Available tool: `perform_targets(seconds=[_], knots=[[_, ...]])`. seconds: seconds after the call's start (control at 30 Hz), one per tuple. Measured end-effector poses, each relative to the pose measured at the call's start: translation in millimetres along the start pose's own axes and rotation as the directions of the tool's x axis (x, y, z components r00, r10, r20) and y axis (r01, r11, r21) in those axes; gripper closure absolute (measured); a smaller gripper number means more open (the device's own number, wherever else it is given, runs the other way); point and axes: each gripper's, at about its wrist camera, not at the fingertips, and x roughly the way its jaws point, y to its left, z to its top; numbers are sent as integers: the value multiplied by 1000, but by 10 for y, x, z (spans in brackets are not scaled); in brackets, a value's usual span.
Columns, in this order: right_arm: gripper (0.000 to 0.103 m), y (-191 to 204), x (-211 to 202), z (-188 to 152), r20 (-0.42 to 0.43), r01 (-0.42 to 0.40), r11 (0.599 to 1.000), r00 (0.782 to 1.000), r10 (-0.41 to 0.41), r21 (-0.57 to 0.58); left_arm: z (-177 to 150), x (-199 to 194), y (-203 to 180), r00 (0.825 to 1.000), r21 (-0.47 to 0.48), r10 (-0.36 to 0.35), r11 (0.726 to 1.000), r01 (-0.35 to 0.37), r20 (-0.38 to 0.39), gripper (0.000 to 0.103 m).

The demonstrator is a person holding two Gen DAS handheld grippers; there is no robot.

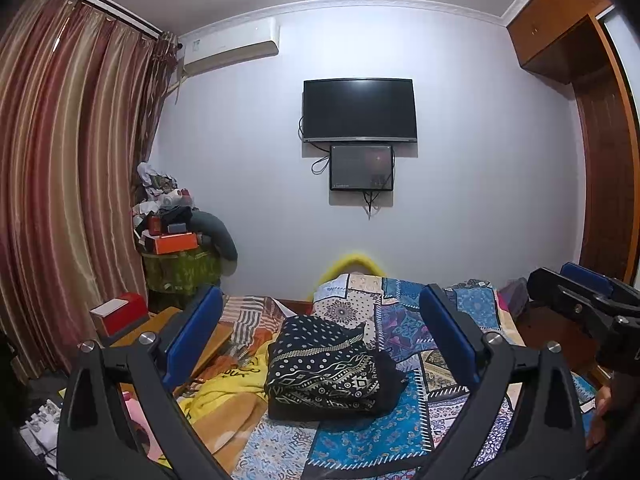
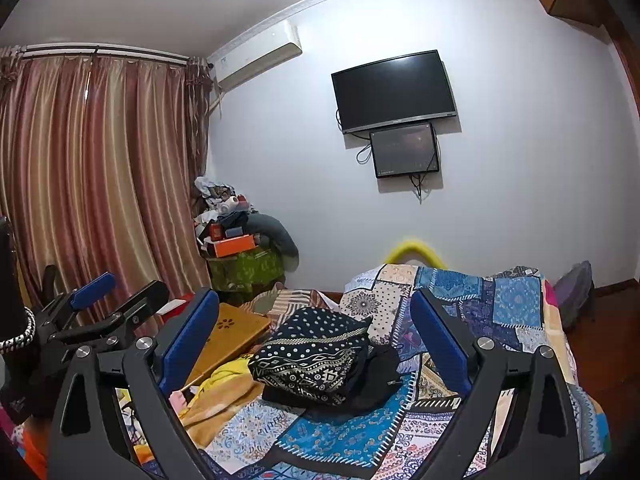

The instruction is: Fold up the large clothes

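the garment point(image 1: 326, 368) lies folded on the bed point(image 1: 360, 440), a soft, thick, roughly rectangular bundle of black cloth printed with white dots on top and bands of white zigzags and diamonds along its near side. in the left wrist view its long axis runs from near to far, tilted a little to the right, with a pointed corner at the far right end. a plain black layer point(image 2: 376, 376) sticks out from under it on the right side, limp and creased.

the bed is covered by a patchwork spread point(image 2: 500, 304) of blue, white and purple printed squares with a toothed trim. to the left of the bundle lie a crumpled yellow cloth point(image 1: 228, 388) and a striped one point(image 1: 248, 316).

the left gripper point(image 1: 322, 320) has its fingers spread wide, flat blue pads facing each other, with the garment seen between them but untouched. the right gripper point(image 2: 314, 330) is likewise spread wide, holding nothing, the bundle below and beyond its pads.

on the far wall hang a dark tv point(image 1: 359, 110) and a smaller screen point(image 1: 361, 167) under it; striped glossy curtains point(image 1: 60, 180) fall in folds on the left.
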Motion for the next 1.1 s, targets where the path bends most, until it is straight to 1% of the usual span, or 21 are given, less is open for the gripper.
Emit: perform_targets(seconds=[0.77, 1.1], knots=[[7, 16, -10, 15, -14, 9, 1000, 1000, -9, -6, -30, 1, -8, 1000, -22, 0, 1000, 0, -10, 3], [7, 33, -15, 0, -23, 14, 1000, 1000, -14, -9, -57, 36, 2, 999, -40, -27, 999, 26, -24, 2]])
